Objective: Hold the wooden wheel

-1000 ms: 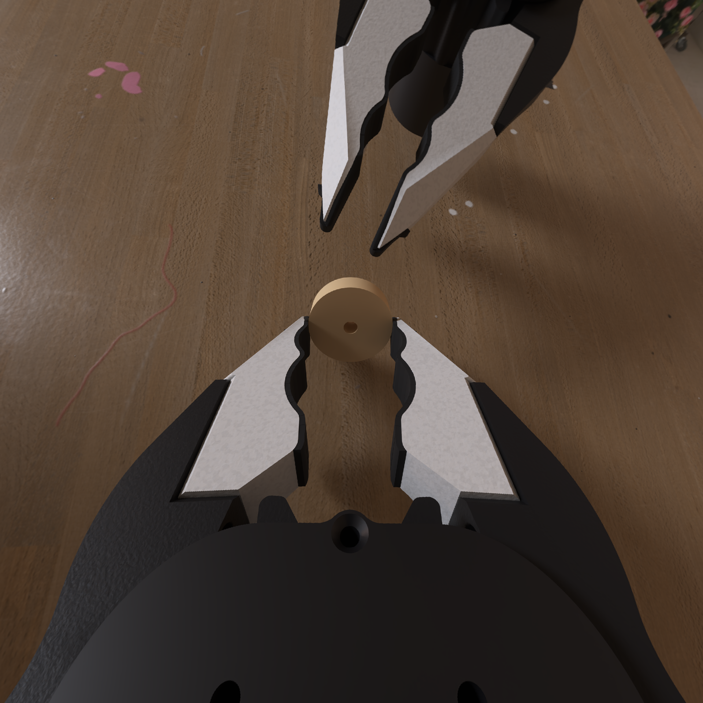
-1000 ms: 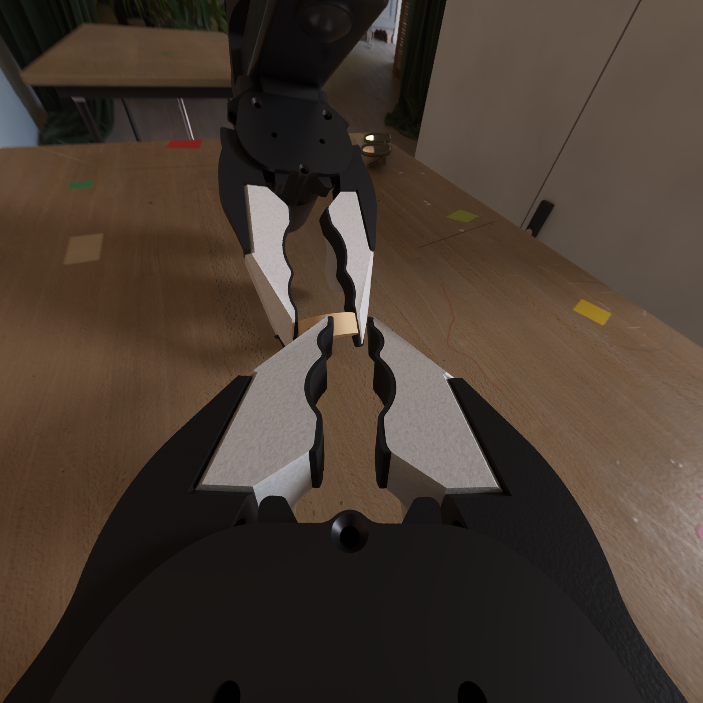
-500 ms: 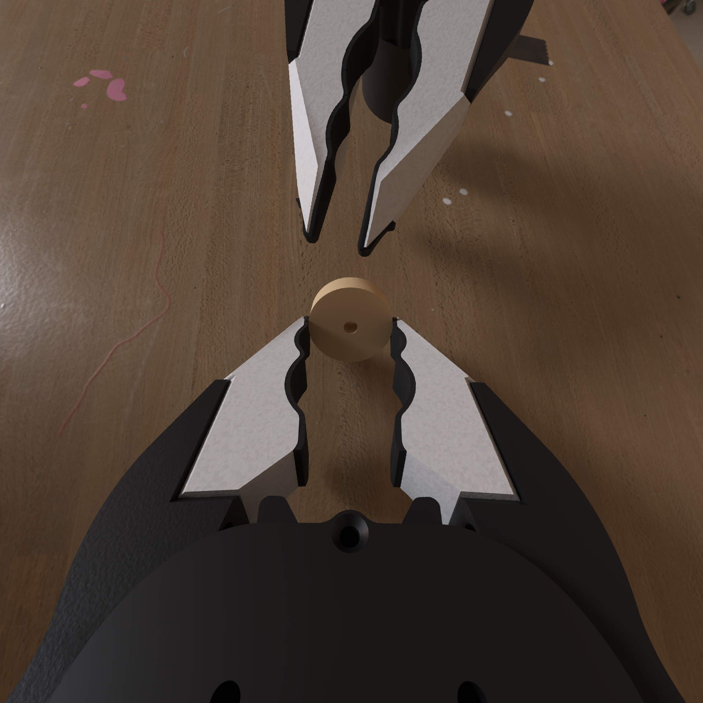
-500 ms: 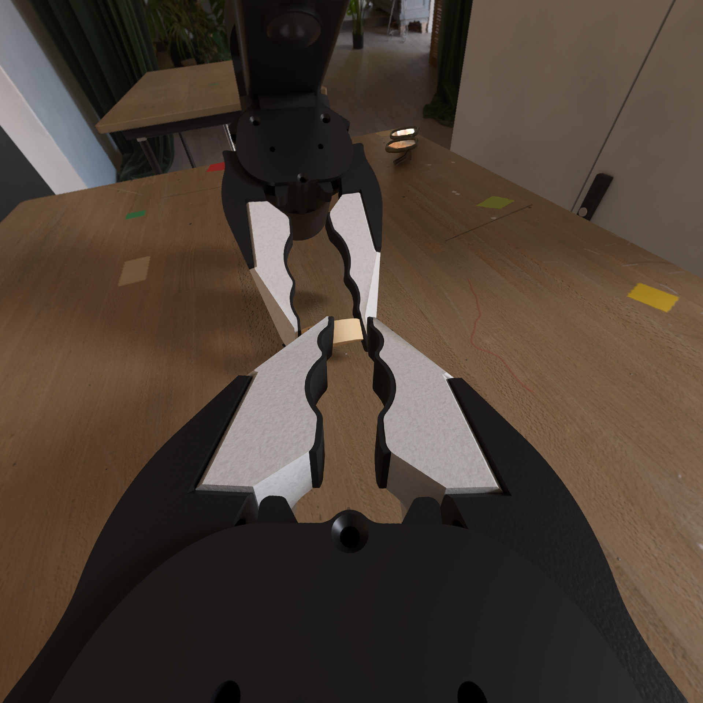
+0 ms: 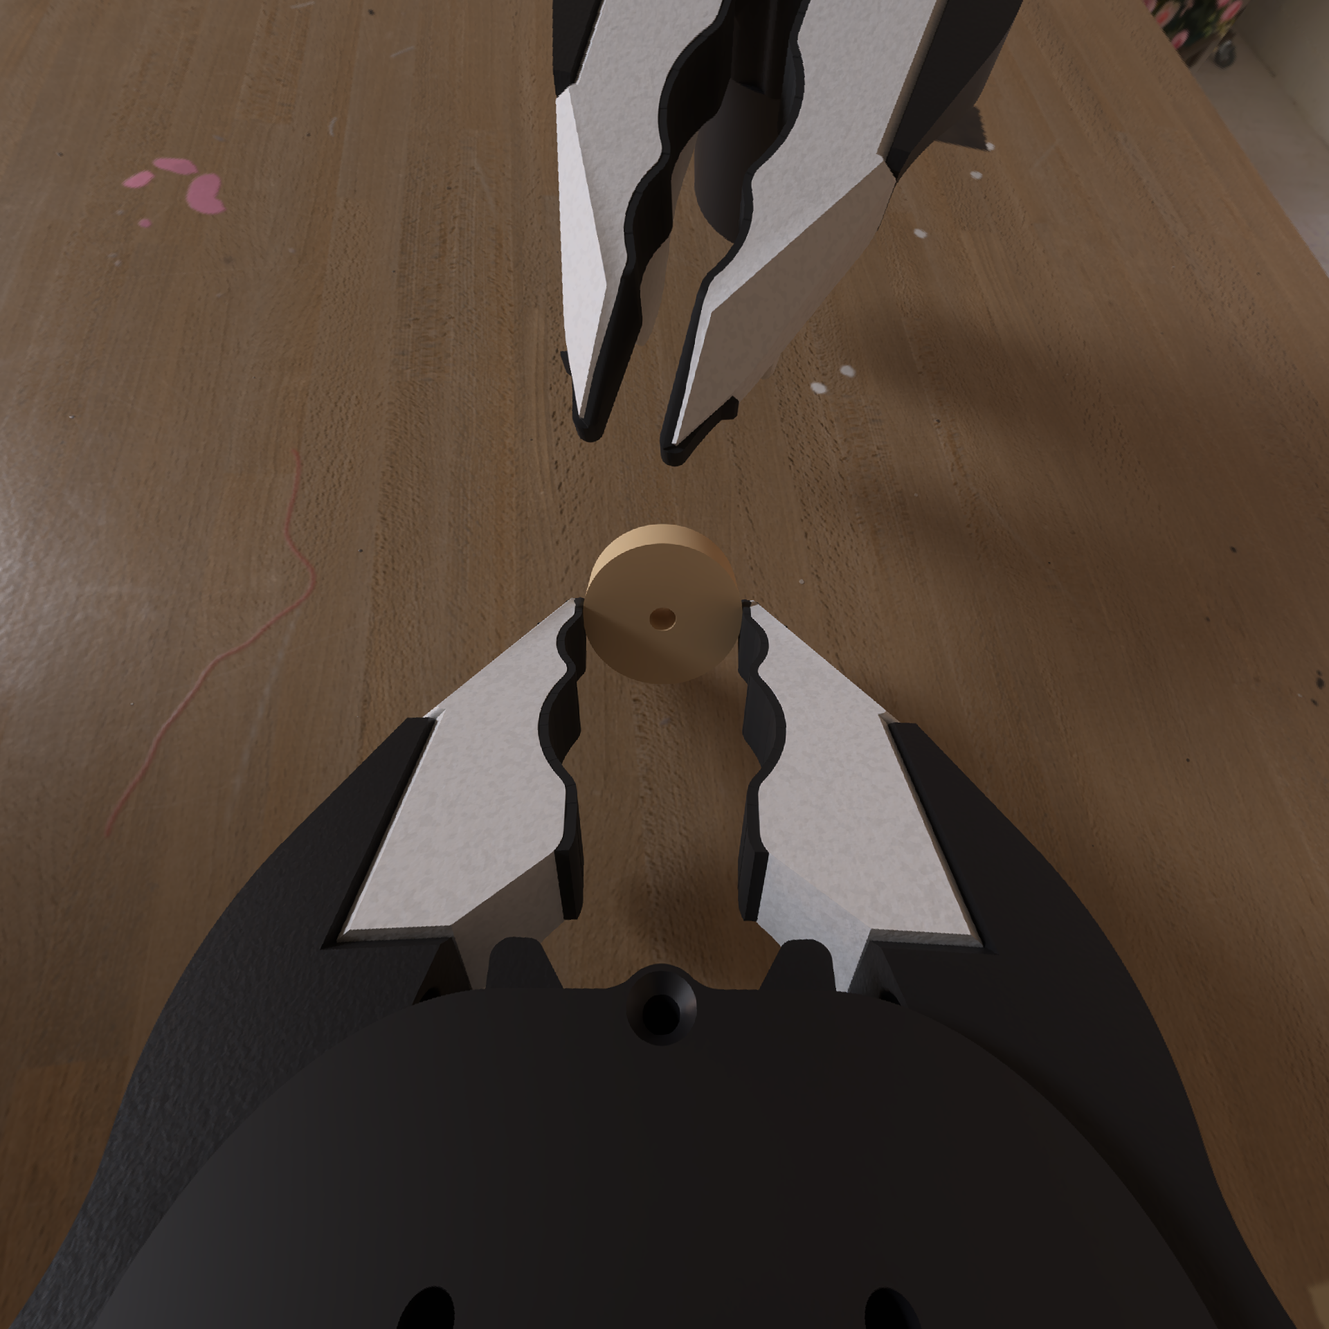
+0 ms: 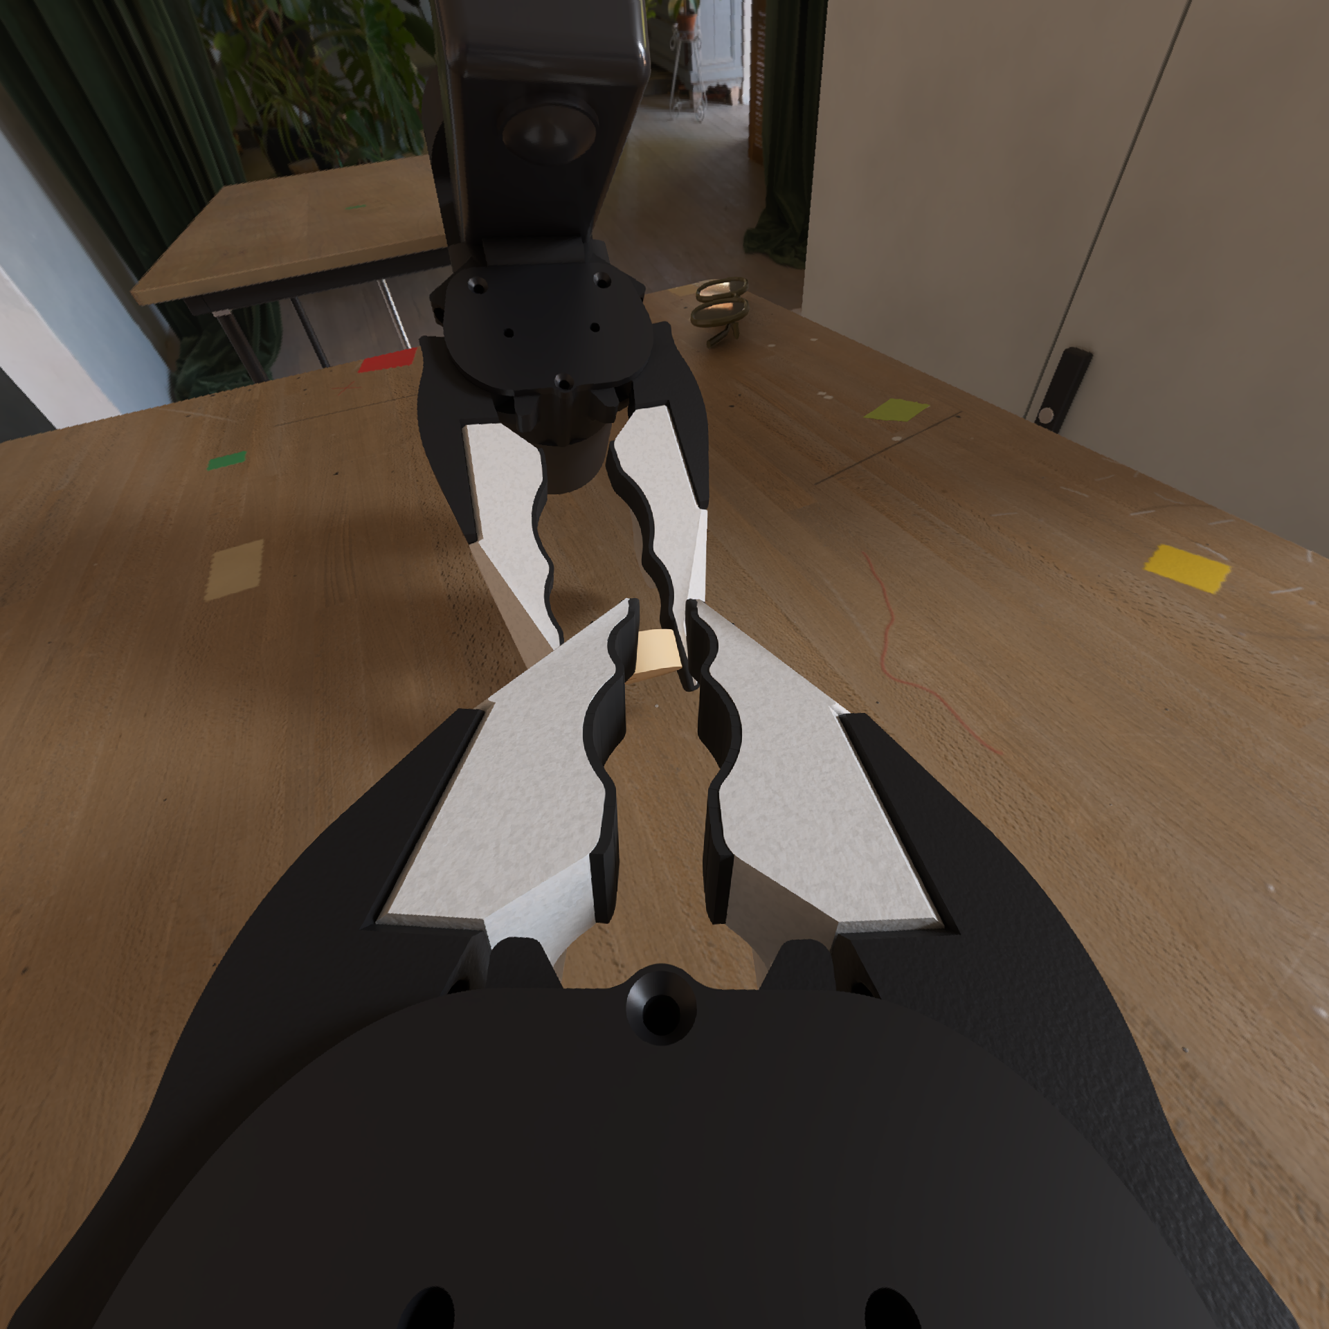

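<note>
Wooden wheel (image 5: 661, 622) standing on edge in the left wrist view, flat face with its small centre hole turned toward the camera, being pinched at both sides of the rim between the fingertips (image 5: 568, 633) of the left hand-held gripper (image 5: 661, 626). Sitting clear above the brown bench (image 5: 288, 431), casting a shadow beneath. Right hand-held gripper (image 5: 629, 446) pointing in from the far side, tips near the wheel but apart from it, fingers parted by a narrow gap and holding nothing. Pink paint spots (image 5: 190, 190) and a thin reddish line (image 5: 237, 647) marking the bench at left.

Looking along the right hand-held gripper (image 6: 661, 611) in the right wrist view: fingers slightly apart, empty, with the wooden wheel (image 6: 656, 651) showing edge-on just beyond the tips. Left hand-held gripper (image 6: 618, 647) reaching down from the far side and clamping the wheel. Coloured tape patches lying about the bench (image 6: 1079, 791): red (image 6: 388, 359), green (image 6: 227, 460), tan (image 6: 234, 568), yellow-green (image 6: 897, 410), yellow (image 6: 1186, 568). Pair of glasses (image 6: 721, 309) resting near the far edge, second table (image 6: 302, 230) and plants (image 6: 316, 79) standing behind.
</note>
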